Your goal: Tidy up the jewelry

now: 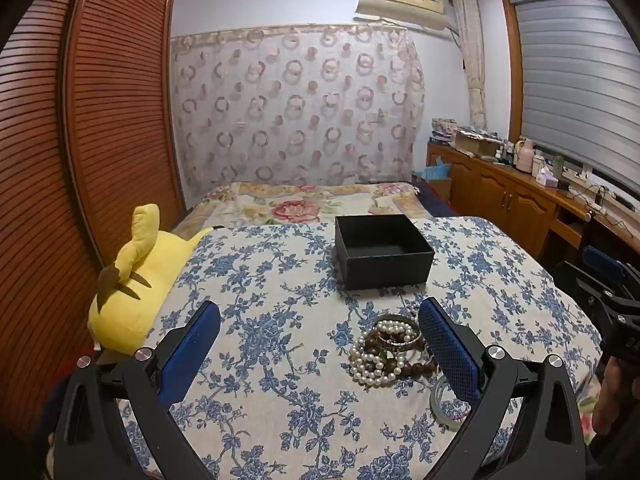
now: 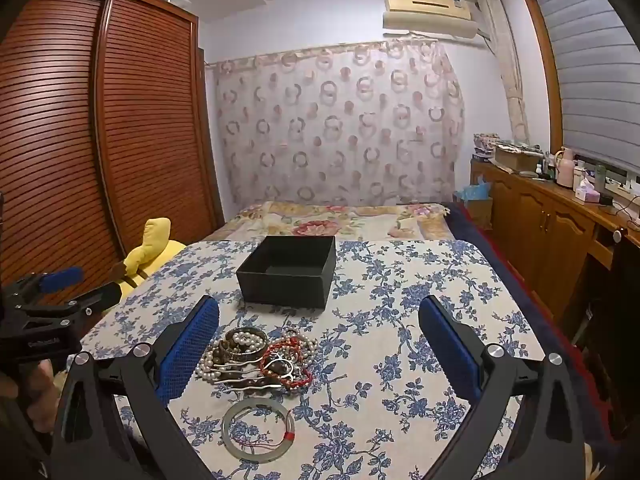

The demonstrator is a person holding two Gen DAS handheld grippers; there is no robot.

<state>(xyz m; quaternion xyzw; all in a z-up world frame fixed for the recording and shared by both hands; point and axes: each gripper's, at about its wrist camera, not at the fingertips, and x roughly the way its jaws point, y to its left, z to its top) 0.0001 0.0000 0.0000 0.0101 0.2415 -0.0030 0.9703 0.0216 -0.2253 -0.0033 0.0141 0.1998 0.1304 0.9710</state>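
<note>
A heap of jewelry (image 1: pixel 386 350) with pearl strands, brown beads and bangles lies on the blue-flowered cloth; it also shows in the right wrist view (image 2: pixel 256 354), with red cord bracelets and a silver hairpin. A pale jade bangle (image 2: pixel 258 428) lies flat just in front of the heap. An open, empty black box (image 1: pixel 382 250) stands behind it, also in the right wrist view (image 2: pixel 290 270). My left gripper (image 1: pixel 320 344) is open, hovering to the left of the heap. My right gripper (image 2: pixel 320 344) is open, above the cloth right of the heap.
A yellow plush toy (image 1: pixel 136 280) lies at the table's left edge. A flowered bed (image 1: pixel 312 200) lies beyond the table. A wooden louvred wardrobe (image 1: pixel 80 140) stands at the left, a wooden cabinet (image 1: pixel 520 192) with bottles at the right.
</note>
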